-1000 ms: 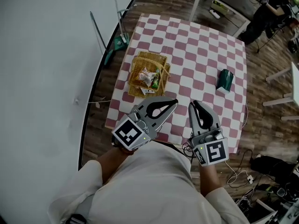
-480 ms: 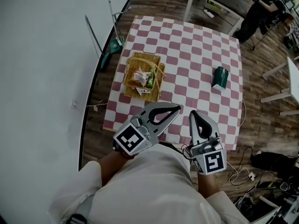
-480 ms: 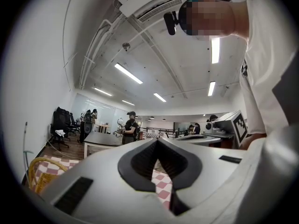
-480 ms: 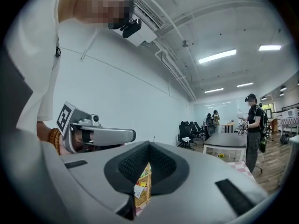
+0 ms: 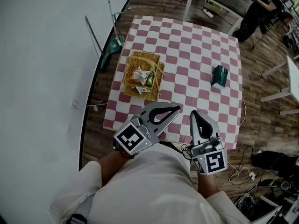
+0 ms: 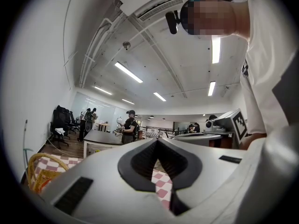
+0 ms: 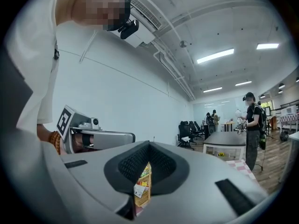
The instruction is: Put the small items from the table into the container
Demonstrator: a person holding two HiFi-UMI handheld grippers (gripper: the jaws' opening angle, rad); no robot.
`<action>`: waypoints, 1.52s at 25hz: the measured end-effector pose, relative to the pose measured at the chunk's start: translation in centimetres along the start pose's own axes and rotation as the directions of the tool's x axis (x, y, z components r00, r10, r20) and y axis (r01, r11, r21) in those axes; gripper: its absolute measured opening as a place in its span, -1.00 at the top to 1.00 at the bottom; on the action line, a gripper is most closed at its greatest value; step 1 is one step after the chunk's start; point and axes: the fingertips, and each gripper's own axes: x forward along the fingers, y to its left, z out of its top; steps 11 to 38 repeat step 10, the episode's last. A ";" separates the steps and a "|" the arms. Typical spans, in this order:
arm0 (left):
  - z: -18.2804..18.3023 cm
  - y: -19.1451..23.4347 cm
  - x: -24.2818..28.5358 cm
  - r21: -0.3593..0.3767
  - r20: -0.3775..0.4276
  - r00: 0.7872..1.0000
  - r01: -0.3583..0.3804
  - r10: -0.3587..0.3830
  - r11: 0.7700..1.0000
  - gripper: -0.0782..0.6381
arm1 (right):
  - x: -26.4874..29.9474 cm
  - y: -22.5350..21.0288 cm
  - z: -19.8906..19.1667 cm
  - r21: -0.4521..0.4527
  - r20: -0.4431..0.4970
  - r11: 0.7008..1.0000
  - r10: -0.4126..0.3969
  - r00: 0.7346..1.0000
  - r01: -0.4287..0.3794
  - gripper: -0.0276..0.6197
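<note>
Since a second ago: right gripper [image 5: 194,114] jaws drawn fully together. Both grippers sit much where they were. The wicker basket [image 5: 145,55] lies slightly further left in the head view.

1. left gripper [image 5: 176,108]: held level at the person's waist, just short of the table's near edge. Jaws closed tip to tip with nothing between them, likely parked between picks.
2. right gripper: beside the left one, not touching it. Closed and empty. The packets seen through its pad hollow lie far off in the basket.
3. table [image 5: 187,45]: covered by a red-and-white checked cloth.
4. wicker basket: on the near-left part of the cloth, serving as the container. Small packets [image 5: 143,76] are already inside.
5. green packet [image 5: 219,76]: alone on the right of the cloth, well apart from the basket. Seemingly the one item left to collect, on the right gripper's side.
</note>
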 end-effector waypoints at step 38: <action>0.1 0.2 -0.5 -0.014 0.002 1.000 -0.007 0.007 1.000 0.76 | 0.3 0.5 0.2 0.003 -0.002 1.000 0.007 1.000 -0.007 0.94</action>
